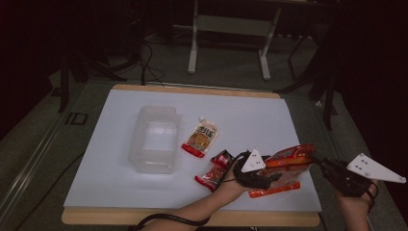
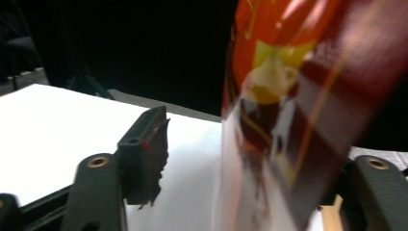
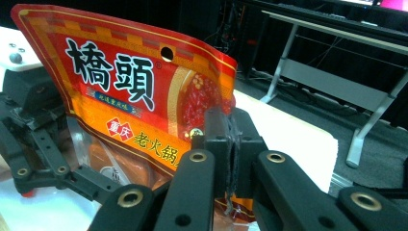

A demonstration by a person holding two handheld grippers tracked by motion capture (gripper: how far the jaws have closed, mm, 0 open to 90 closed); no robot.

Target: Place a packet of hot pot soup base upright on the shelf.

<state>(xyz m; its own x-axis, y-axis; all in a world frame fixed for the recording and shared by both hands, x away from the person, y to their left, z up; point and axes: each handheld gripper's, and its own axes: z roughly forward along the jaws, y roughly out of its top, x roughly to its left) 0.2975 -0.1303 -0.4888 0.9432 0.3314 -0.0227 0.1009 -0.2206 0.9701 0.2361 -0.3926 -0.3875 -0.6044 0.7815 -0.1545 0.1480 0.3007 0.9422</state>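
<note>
White board covers the table (image 1: 144, 192), with dark floor around it. The right gripper (image 3: 231, 139) has its jaws clenched on one edge of the red-orange sauce packet (image 3: 139, 96), which stands upright above them. The left gripper (image 1: 269, 177) is at the other side of this packet; its jaws are released, the packet (image 2: 288, 120) is between them, close to one jaw and apart from the other pad (image 2: 144, 154).

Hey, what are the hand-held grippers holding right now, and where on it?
The right hand-held gripper is clamped on one edge of the red-orange hot-pot pouch. The left hand-held gripper has the pouch between its jaws, not yet pinched.
</note>
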